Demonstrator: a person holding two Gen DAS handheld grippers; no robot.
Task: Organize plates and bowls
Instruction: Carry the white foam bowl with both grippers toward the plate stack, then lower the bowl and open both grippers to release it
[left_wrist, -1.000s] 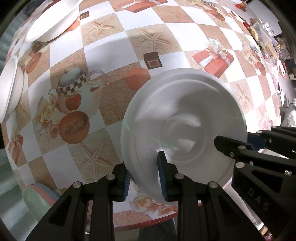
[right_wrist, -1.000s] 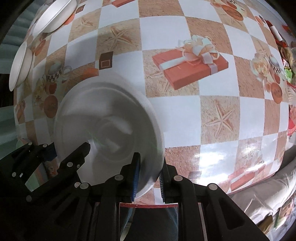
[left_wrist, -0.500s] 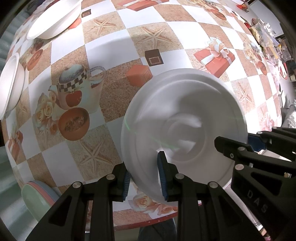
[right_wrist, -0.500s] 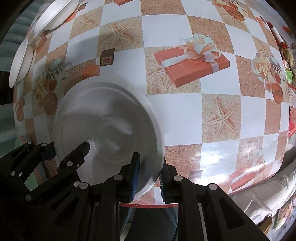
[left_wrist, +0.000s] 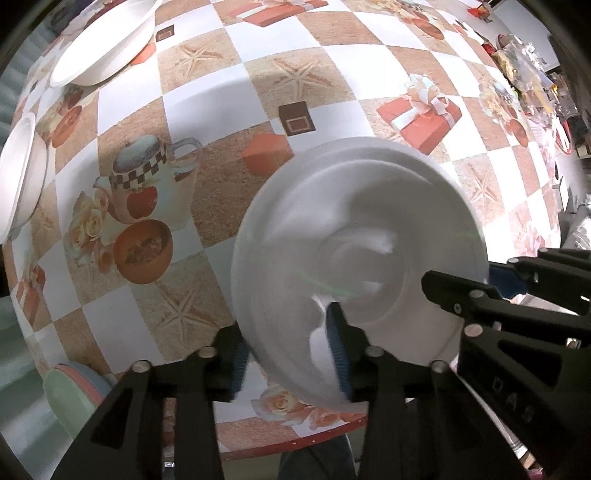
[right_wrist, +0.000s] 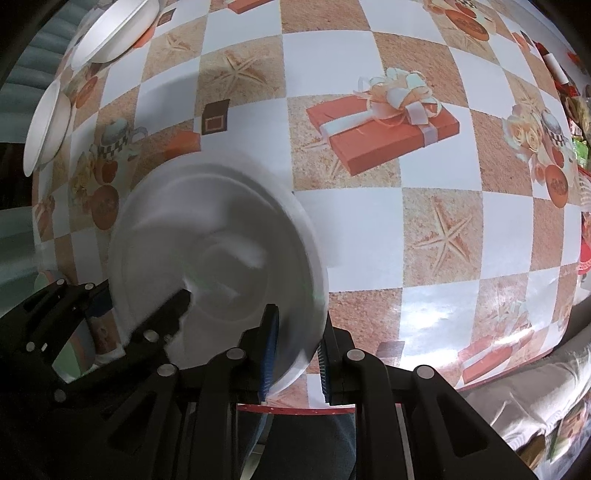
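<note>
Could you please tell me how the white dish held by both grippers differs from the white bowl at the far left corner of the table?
The held white dish is gripped at its rim by the left hand-held gripper and right hand-held gripper, lifted, tilted, and blurred. The far white bowl rests on the table, untouched and sharp. Both are plain white and round.

Both fisheye views are bending the checked tablecloth (left_wrist: 258, 85) into a dome, and dark vignetting is cutting off the picture corners. Even, fairly bright light is falling from above. The white plate (left_wrist: 354, 236) is smearing with motion blur at its centre and rim in both views, while the printed cloth is staying sharp. A soft shadow is lying on the cloth beyond the plate. Glare is washing out the table's near right corner (right_wrist: 443, 317) in the right wrist view.
</note>
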